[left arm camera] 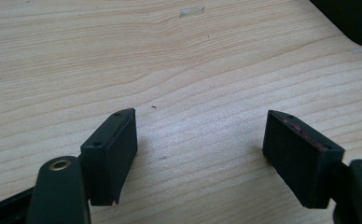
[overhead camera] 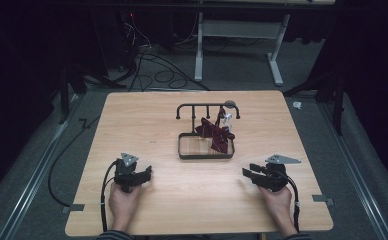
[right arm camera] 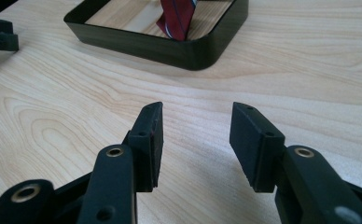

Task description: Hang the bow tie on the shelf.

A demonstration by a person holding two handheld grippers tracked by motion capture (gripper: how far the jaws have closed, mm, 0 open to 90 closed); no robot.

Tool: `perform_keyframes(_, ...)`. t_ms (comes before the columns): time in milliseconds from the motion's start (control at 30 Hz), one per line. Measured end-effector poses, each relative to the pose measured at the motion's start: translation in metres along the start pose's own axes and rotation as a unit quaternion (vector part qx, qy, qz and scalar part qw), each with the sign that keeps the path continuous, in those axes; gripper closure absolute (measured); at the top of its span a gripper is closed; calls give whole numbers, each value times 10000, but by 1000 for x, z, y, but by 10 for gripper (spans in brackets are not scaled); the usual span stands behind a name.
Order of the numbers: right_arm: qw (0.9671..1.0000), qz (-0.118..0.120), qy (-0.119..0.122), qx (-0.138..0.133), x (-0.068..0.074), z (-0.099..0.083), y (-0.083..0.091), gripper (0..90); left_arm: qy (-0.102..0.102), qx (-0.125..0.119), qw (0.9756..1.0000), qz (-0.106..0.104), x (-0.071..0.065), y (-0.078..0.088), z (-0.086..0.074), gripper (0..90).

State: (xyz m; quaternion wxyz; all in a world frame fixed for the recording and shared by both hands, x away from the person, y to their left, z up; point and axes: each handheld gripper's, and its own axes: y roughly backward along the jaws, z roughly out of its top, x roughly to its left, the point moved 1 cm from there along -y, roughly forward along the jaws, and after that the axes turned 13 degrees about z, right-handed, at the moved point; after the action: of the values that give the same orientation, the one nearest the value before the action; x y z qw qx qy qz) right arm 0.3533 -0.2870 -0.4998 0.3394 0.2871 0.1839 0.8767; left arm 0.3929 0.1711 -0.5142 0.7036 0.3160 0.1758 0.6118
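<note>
A dark metal rack (overhead camera: 208, 109) with hooks stands on a black rimmed tray (overhead camera: 205, 155) at the middle of the wooden table (overhead camera: 132, 115). A dark red striped tie (overhead camera: 216, 134) hangs from the rack into the tray; its tip (right arm camera: 178, 18) appears inside the tray's black rim (right arm camera: 188, 51). My left gripper (overhead camera: 144, 174) rests on the table at the near left, jaws wide apart over bare wood (left arm camera: 201, 126). My right gripper (overhead camera: 248, 173) lies at the near right, jaws apart with nothing between them (right arm camera: 196, 128), pointing toward the tray.
A white tag or clip (overhead camera: 226, 119) hangs by the tie on the rack. Beyond the table are cables (overhead camera: 152, 70) on the grey floor and a white desk frame (overhead camera: 237, 45). Grey tape marks (overhead camera: 323, 199) sit at the table's near corners.
</note>
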Motion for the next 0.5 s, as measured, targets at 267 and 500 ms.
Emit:
perform_keyframes(267, 10000, -40, -32, 44, -2, -3, -2, 559, -1, -1, 10000, 1, 0, 0, 0, 268)
perform_keyframes(500, 9999, -98, -37, 81, -2, -4, -3, 556, 1, -1, 10000, 0, 0, 0, 0, 268)
